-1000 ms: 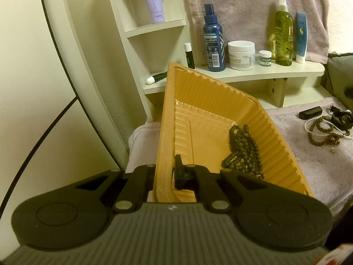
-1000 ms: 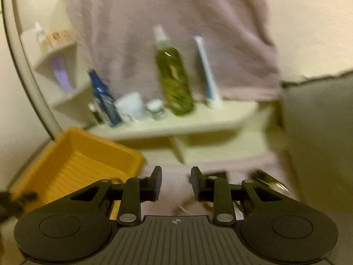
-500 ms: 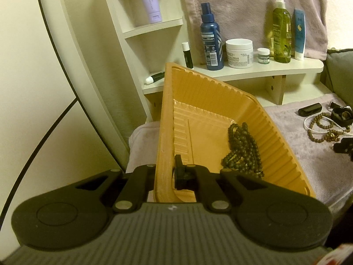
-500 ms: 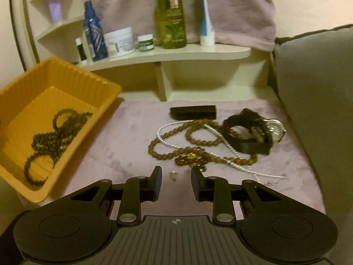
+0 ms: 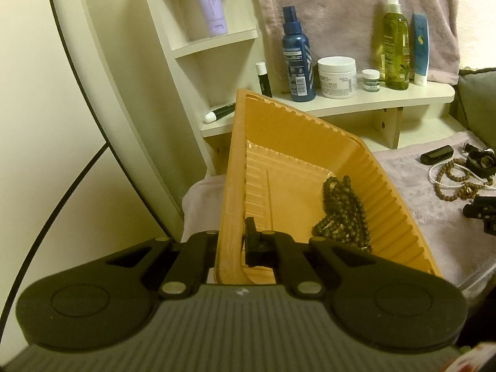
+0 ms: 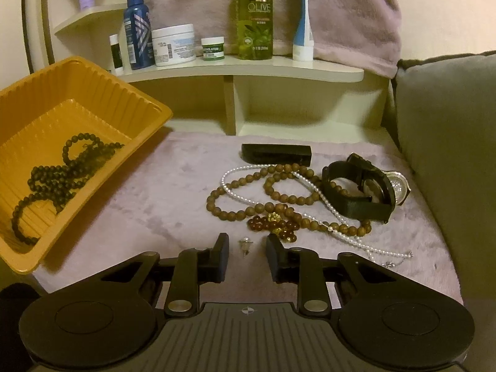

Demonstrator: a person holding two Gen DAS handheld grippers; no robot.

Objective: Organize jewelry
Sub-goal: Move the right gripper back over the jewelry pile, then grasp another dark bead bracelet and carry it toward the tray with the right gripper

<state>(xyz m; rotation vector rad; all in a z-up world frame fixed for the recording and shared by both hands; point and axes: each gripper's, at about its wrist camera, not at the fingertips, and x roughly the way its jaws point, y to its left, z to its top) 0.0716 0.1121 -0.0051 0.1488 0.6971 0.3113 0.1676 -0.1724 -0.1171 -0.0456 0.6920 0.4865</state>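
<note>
pink cloth (image 6: 161, 186) | right gripper (image 6: 247, 257) closing around earring (image 6: 245, 243)

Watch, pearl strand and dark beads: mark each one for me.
Watch (image 6: 398, 183): right wrist view, on the silver case edge.
Pearl strand (image 6: 333, 209): right wrist view, on the run crossing the brown beads.
Dark beads (image 6: 59, 176): right wrist view, on the heap inside the orange tray.

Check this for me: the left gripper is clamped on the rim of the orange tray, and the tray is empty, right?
Not quite. The left gripper does clamp the orange tray by its rim, but the tray is not empty: a string of dark beads lies inside it, as the left wrist view shows.
</note>
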